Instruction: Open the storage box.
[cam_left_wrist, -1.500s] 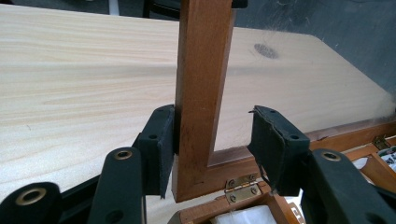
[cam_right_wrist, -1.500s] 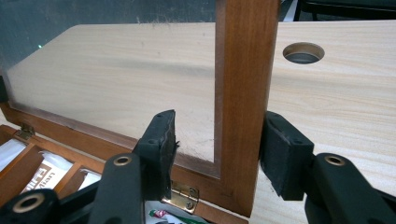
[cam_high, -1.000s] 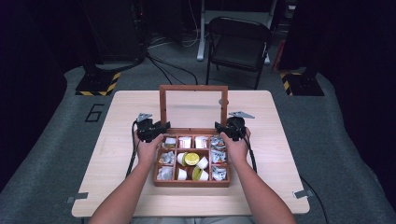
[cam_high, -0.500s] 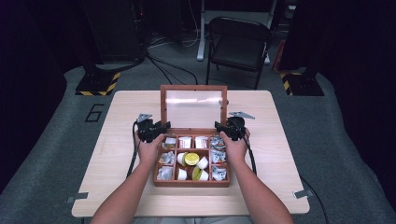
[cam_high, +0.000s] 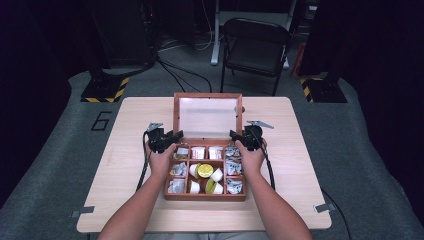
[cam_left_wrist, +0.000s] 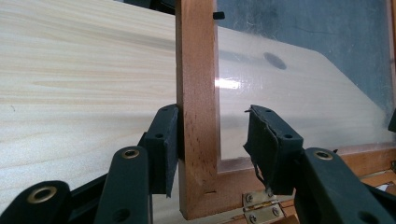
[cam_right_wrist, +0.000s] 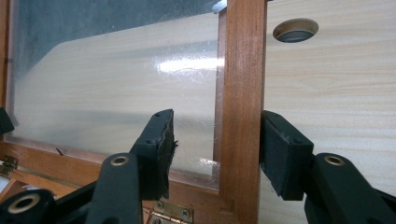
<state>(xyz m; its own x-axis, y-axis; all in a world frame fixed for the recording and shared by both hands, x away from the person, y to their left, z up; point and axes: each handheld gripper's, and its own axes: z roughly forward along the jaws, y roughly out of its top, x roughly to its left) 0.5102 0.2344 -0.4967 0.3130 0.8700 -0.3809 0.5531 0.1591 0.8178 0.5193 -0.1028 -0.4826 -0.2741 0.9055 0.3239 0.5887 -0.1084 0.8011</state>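
A wooden compartment box (cam_high: 205, 196) sits mid-table with its glass-paned lid (cam_high: 207, 117) leaning back. My left gripper (cam_high: 176, 135) is at the lid's left lower corner and my right gripper (cam_high: 234, 135) at its right lower corner. In the left gripper view the jaws (cam_left_wrist: 212, 140) stand apart astride the lid's side rail (cam_left_wrist: 196, 93); the outer pad (cam_left_wrist: 163, 149) touches the rail, while the inner one sits apart from it, in front of the glass. The right gripper (cam_right_wrist: 217, 144) mirrors this on the other rail (cam_right_wrist: 240, 93). Neither gripper clamps anything.
The box's compartments hold small white cups, yellow-topped pods (cam_high: 205, 170) and foil sachets (cam_high: 233, 167). Brass hinges (cam_left_wrist: 259, 205) join lid and box. The table (cam_high: 295, 165) has a round cable hole (cam_right_wrist: 295, 29). A folding chair (cam_high: 255, 45) stands behind the table.
The lid has swung from nearly upright to leaning back, away from me. Both hands and grippers have stayed at its lower corners.
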